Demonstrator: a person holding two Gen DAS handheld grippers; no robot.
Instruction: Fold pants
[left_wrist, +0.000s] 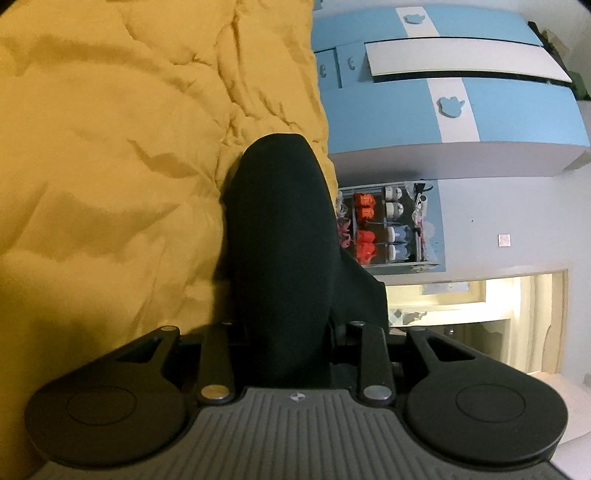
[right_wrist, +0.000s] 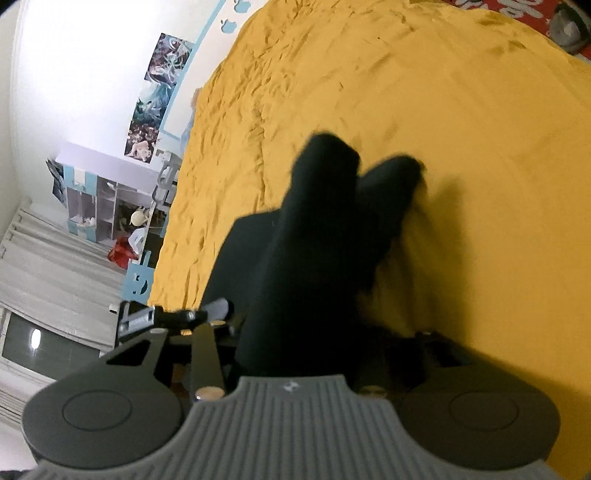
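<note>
Nearest in the left wrist view, the left hand-held gripper (left_wrist: 284, 332) shows its ribbed grey body, two round black discs and black linkage bars. A pair of black, soft-knit pants (left_wrist: 277, 221) fills the gap between those bars and hides both fingertips, so I cannot tell whether this hand-held gripper is clenched on the cloth or released. From there the pants run forward as one thick rounded fold over the edge of the bed with the crumpled mustard-yellow cover (left_wrist: 110, 166). A flatter black flap sticks out from the fold on the side away from the bed.

In the right wrist view, the right hand-held gripper (right_wrist: 306, 332) is likewise buried under the pants (right_wrist: 321, 206), its pads unseen, and its state cannot be told either. Here the dark cloth lies on top of the bed cover (right_wrist: 461, 147) and ends in two blurred rounded lobes side by side.

Beyond the bed's edge in the left view stand a light blue and white wardrobe (left_wrist: 461, 122), a small rack of orange and pale shoes (left_wrist: 384, 229) and a lit doorway (left_wrist: 472, 325). Beyond the bed in the right view are a strip of posters on the white wall (right_wrist: 159, 99) and grey curtains (right_wrist: 55, 266).
</note>
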